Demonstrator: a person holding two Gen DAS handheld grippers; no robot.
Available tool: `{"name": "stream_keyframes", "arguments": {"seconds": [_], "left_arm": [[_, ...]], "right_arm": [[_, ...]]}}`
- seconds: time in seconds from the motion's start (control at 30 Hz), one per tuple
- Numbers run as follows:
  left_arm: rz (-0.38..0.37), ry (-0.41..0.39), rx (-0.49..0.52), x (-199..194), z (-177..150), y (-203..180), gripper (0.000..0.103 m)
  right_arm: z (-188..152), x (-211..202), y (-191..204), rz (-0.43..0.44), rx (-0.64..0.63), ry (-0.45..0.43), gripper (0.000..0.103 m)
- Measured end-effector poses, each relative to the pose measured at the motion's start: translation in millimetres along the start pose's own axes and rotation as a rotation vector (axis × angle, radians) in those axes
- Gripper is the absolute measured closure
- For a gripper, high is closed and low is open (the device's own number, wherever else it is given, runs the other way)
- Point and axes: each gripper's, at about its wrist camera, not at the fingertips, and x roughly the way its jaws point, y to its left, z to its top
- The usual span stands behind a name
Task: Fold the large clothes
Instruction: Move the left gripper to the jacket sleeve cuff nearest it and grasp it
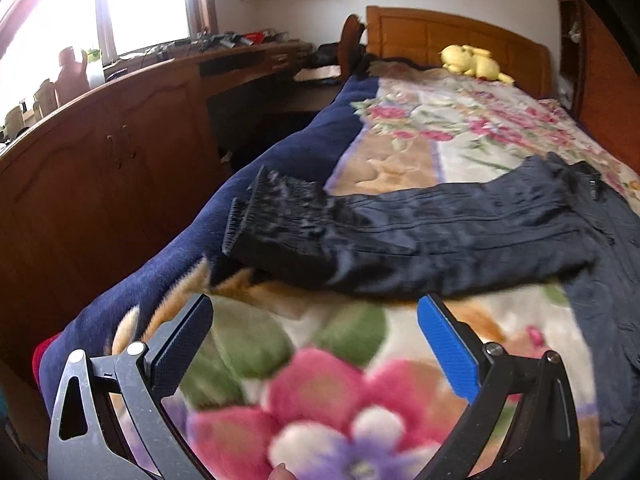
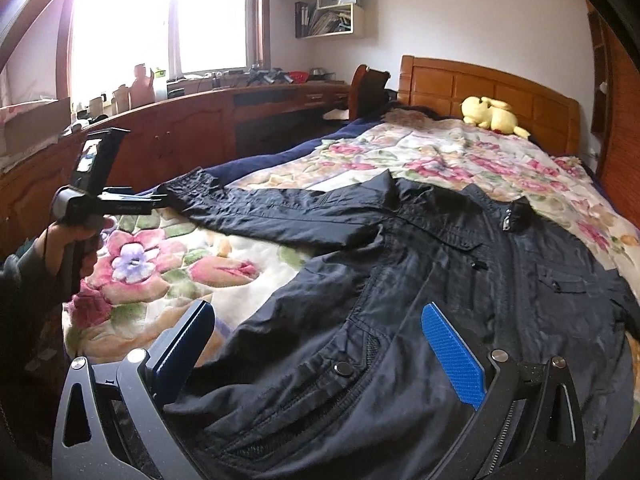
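1. My left gripper (image 1: 316, 344) hangs spread and empty, just short of the cuff (image 1: 276, 212) at the bed's left edge — a shallow bite may slip off the ribbing.
2. My right gripper (image 2: 320, 350) is spread over the jacket (image 2: 420, 300) hem; pinching one layer would twist the fold.

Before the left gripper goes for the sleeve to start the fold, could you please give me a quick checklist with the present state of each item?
1. Left gripper open and empty: ok.
2. Right gripper open above the jacket hem, gripping nothing: ok.
3. Sleeve laid out straight toward the bed edge: ok.
4. Cuff within the left gripper's line: ok, it lies just ahead.
5. Jacket zipped and flat: cannot tell, its far side is out of view.
6. Plush toy apart from the jacket: ok.
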Motion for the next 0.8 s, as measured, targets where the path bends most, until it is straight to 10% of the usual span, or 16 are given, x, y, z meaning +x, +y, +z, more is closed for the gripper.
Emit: {"name": "stream_keyframes", "arguments": {"seconds": [0.8], "left_arm": [[0.125,0.125,0.027,91.2,32.2,27.4,0.0]], "right_arm": [[6.1,31.8,3.7,0.059,0.017,0.065,0.0]]}}
